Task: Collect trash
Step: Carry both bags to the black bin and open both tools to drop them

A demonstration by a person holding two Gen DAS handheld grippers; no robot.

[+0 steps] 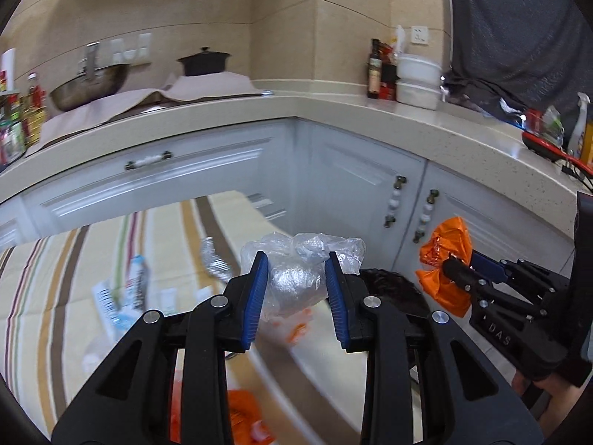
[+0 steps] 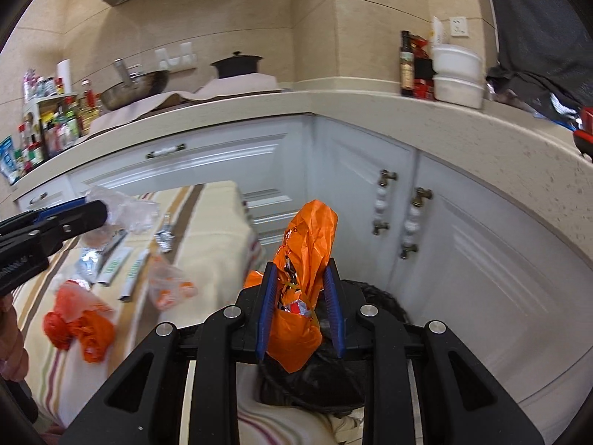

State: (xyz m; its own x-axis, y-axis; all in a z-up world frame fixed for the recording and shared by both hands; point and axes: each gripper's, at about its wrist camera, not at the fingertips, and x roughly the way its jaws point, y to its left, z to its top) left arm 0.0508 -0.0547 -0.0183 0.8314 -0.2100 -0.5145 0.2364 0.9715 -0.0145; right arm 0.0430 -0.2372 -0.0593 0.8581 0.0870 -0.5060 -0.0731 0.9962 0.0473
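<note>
My left gripper (image 1: 296, 259) is shut on a crumpled clear plastic bag (image 1: 296, 278) and holds it above the striped table's right edge; it also shows in the right wrist view (image 2: 92, 211). My right gripper (image 2: 302, 270) is shut on an orange plastic bag (image 2: 307, 244) stuffed with wrappers, held over a black-lined trash bin (image 2: 318, 382). In the left wrist view the right gripper (image 1: 459, 263) with the orange bag (image 1: 444, 256) is at the right, beside the bin (image 1: 393, 289). More trash lies on the table: an orange-red bag (image 2: 81, 322), a clear bag with orange bits (image 2: 166, 285), foil scraps (image 2: 165, 239).
The striped tablecloth (image 2: 207, 230) covers the table at left. White cabinet doors (image 2: 352, 170) stand close behind the bin. The counter (image 2: 333, 104) carries a wok (image 2: 133, 89), a black pot (image 2: 237, 63), bottles and white containers (image 2: 457, 74). Boxes (image 2: 115, 263) lie on the table.
</note>
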